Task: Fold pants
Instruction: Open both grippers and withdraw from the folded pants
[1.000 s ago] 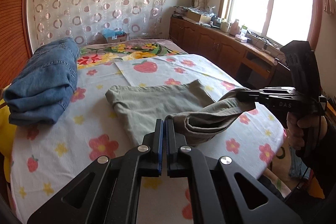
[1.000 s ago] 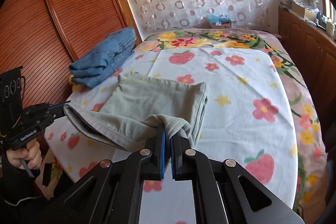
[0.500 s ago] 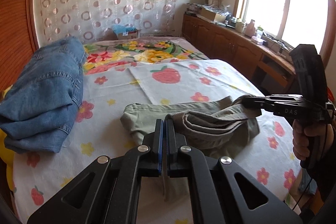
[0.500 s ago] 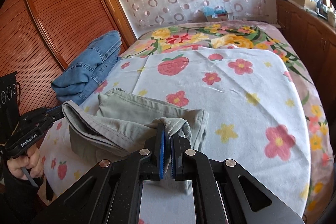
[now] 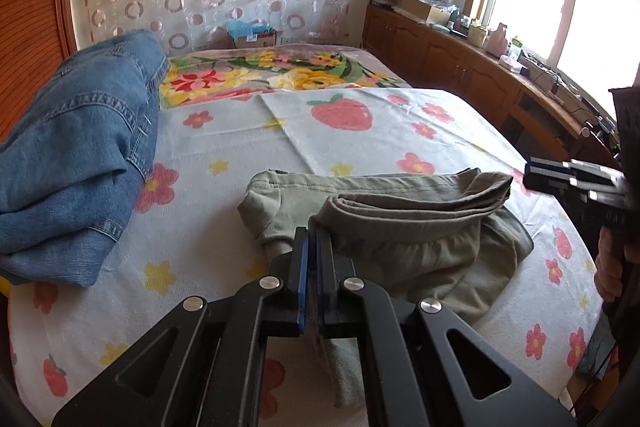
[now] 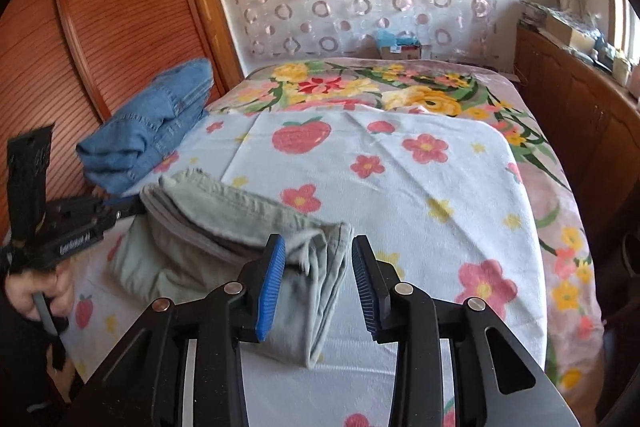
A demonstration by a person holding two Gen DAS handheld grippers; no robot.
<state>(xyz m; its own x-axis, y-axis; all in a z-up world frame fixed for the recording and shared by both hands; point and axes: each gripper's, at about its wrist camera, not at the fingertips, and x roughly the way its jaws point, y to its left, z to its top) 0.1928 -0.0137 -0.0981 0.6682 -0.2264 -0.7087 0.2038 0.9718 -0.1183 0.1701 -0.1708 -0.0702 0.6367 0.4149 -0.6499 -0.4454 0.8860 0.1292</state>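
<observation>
Since a moment ago the right tongs (image 6: 318, 279) have sprung open, dropping the pants (image 5: 400, 227) folded on the bed (image 6: 440, 187). The left tongs (image 5: 311, 267) stay clamped on their corner; the soft, limp, light cloth is best pinched at stacked edges.

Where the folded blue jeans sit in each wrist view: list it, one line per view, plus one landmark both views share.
Left wrist view: the blue jeans fill the left edge, piled on the bed, left of the green pants.
Right wrist view: the blue jeans lie upper left, against the wooden wardrobe, beyond the green pants.
Shared landmark: the big strawberry print on the sheet.
</observation>
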